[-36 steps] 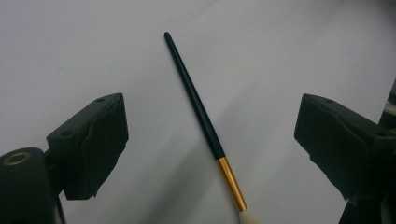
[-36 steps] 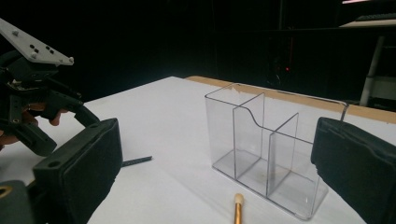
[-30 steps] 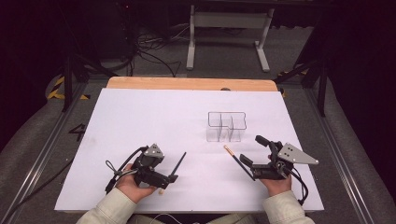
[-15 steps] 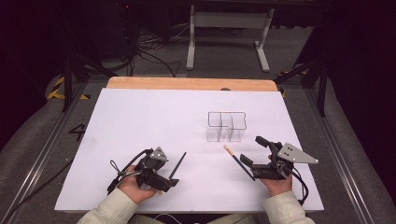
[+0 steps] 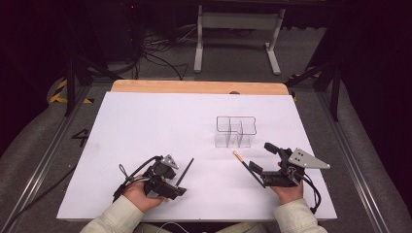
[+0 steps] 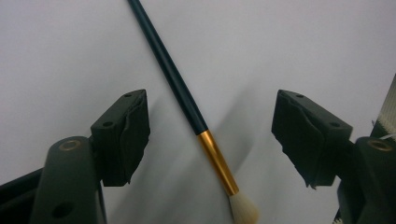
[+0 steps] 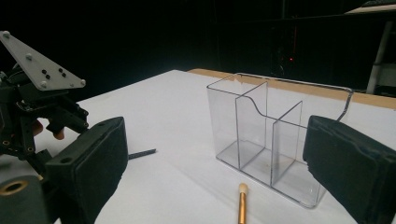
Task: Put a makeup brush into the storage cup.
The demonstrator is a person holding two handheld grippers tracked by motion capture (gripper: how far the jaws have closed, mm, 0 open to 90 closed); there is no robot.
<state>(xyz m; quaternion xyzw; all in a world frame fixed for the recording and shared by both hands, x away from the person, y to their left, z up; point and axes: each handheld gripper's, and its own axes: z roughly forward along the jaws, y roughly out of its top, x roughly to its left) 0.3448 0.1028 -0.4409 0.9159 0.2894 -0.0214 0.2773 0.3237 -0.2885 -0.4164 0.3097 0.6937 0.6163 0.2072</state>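
The dark-handled brush [image 6: 187, 100] is lying flat on the white table [image 5: 145, 126], light, stiff and slim, between the left gripper [image 6: 212, 140]'s jaws, which have just been closing without yet touching it; gripping near the gold ferrule [image 6: 217, 161] is looking wisest. The right gripper [image 7: 219, 186] is resting open by the clear organiser [image 7: 261, 135].

There are two brushes, one dark brush [image 6: 187, 98] lying between the left jaws and one, I think gold-handled, brush [image 7: 242, 203] lying between the right jaws, and one clear box [image 7: 275, 135] with three slots just past them.
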